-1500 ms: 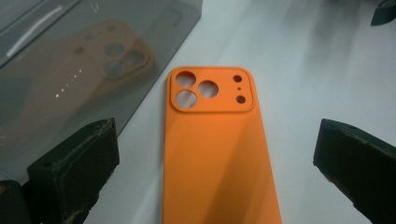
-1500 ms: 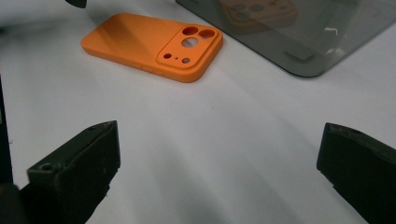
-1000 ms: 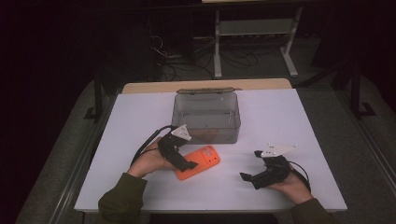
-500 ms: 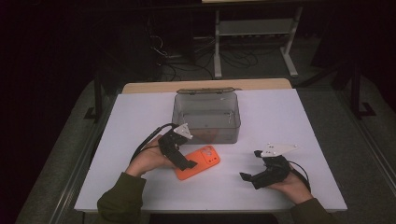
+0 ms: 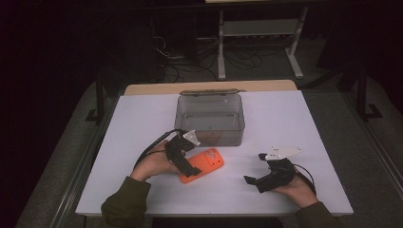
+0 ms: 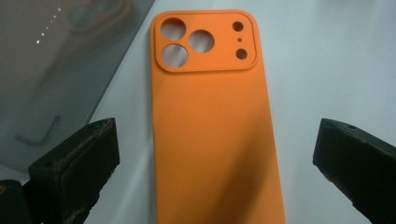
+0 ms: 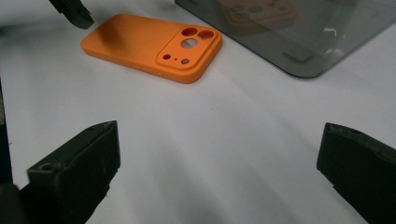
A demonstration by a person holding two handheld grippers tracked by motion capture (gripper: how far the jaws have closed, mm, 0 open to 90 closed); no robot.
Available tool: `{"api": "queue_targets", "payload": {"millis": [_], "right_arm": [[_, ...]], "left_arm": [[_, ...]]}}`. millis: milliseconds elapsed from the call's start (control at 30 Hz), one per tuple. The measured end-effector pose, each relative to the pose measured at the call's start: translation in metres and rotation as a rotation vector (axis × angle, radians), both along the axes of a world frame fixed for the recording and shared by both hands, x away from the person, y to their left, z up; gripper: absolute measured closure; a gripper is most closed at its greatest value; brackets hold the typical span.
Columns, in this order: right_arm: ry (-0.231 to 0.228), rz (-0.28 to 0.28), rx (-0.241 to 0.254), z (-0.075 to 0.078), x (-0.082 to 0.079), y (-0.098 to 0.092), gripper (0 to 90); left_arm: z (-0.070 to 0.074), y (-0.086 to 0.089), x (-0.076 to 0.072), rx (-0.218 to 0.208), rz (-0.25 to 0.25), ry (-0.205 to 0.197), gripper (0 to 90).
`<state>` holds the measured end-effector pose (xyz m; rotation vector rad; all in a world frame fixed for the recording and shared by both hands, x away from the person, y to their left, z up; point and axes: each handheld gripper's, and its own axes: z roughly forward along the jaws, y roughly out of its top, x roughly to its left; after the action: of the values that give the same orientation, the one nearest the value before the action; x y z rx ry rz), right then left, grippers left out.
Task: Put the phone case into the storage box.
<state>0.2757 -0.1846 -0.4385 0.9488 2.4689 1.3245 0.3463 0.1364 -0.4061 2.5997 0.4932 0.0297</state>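
Note:
An orange phone case (image 5: 205,164) lies back-up on the white table (image 5: 294,123), just in front of a clear grey box (image 5: 209,118). My left gripper (image 5: 189,166) is open and low over the case's near end. In the left gripper view the case (image 6: 210,130) runs between the two jaws, camera cutouts at the far end, with neither jaw touching it. My right gripper (image 5: 254,169) rests open on the table to the right, pointing at the case (image 7: 152,46) from a short distance with only bare table between its jaws (image 7: 215,177).
The box (image 7: 303,32) stands mid-table with a tan lid edge (image 5: 211,92) behind it, and its wall (image 6: 46,70) reflects the case. A jaw of the left gripper (image 7: 74,11) is at the case's far end. Dark floor and a metal rack (image 5: 256,28) lie beyond the table.

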Motion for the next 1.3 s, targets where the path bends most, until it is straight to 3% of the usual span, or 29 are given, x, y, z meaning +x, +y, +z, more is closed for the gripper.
{"api": "queue_targets", "payload": {"millis": [633, 1300], "right_arm": [[0.0, 0.001, -0.002, 0.0, 0.0, 0.0, 0.0], [0.001, -0.001, 0.0, 0.0, 0.0, -0.001, 0.0]], "left_arm": [[-0.018, -0.007, -0.002, 0.07, -0.009, 0.005, 0.0], [-0.025, -0.011, -0.003, 0.124, -0.009, 0.002, 0.0]]}}
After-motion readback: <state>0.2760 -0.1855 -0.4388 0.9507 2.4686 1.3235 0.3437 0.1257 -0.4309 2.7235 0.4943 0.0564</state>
